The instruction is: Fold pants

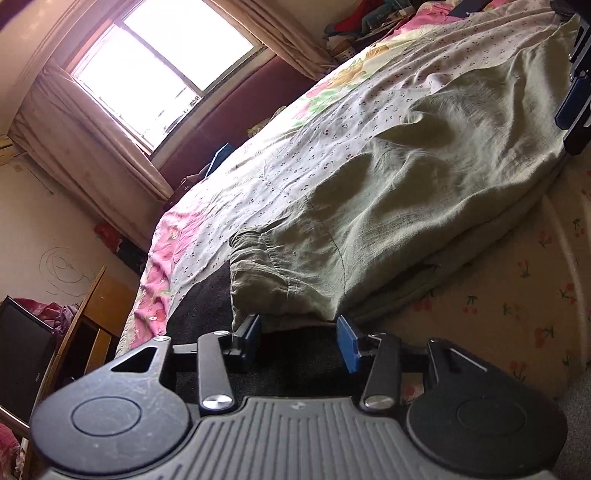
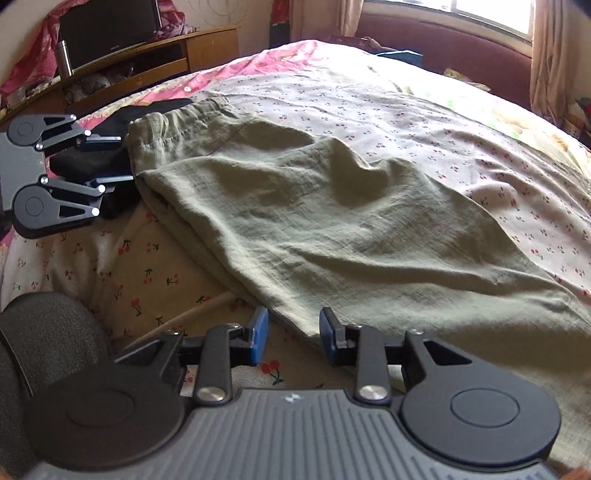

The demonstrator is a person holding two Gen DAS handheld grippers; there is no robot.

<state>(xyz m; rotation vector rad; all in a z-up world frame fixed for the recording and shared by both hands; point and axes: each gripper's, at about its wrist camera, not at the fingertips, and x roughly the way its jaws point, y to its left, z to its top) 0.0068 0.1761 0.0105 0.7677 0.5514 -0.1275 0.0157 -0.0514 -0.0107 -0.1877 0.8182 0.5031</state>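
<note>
Right gripper (image 2: 293, 334) agape — pants (image 2: 295, 206) hem cut off; blurred

- The left hand-held gripper (image 1: 301, 341), black with blue pads, stands with its jaws apart, nothing between them.
- Just beyond lie wrinkled olive-green fabric pants (image 1: 388, 221), waistband nearest, on a cherry-print bed sheet (image 1: 332, 122).
- A bright window (image 1: 159, 62) has beige curtains (image 1: 92, 147).

A bright window (image 1: 159, 70) is framed by beige curtains (image 1: 85, 147), and strong daylight is cast across a bed (image 2: 369, 92) covered with a cherry-print sheet. A maroon padded headboard (image 2: 443, 44) is set below the window. A wooden cabinet (image 2: 155, 55) bearing a dark television (image 2: 110, 29) is placed against the cream wall (image 1: 48, 229).
</note>
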